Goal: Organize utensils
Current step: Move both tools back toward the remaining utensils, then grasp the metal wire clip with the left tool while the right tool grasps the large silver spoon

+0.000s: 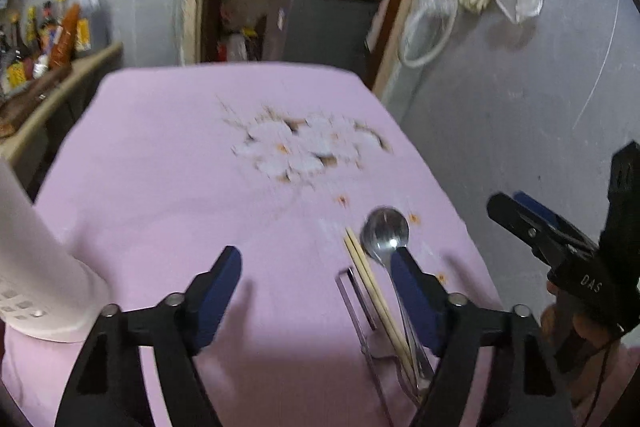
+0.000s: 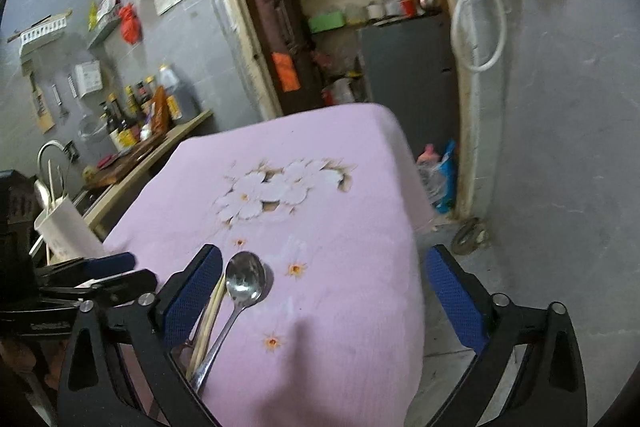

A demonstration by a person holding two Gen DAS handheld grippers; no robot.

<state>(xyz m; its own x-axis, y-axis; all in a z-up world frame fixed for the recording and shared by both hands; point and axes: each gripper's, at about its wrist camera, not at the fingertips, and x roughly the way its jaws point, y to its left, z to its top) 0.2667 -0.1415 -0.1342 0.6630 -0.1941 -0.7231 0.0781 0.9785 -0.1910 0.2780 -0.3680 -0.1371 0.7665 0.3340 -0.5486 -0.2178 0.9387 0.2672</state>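
Observation:
A steel spoon lies on the lilac flowered tablecloth, bowl up, beside a pair of wooden chopsticks and a flat metal utensil. My left gripper hangs open just above the cloth. The chopsticks lie inside its right finger and the spoon's handle runs under that finger. In the right wrist view the spoon and chopsticks lie just inside the left finger of my open right gripper. No pad presses on anything. Each view also shows the other gripper, the right gripper and the left gripper.
A white utensil holder with utensils in it stands at the table's left; it shows as a white holder in the left view. A counter with bottles and a sink tap lie further left. The table's right edge drops to grey floor.

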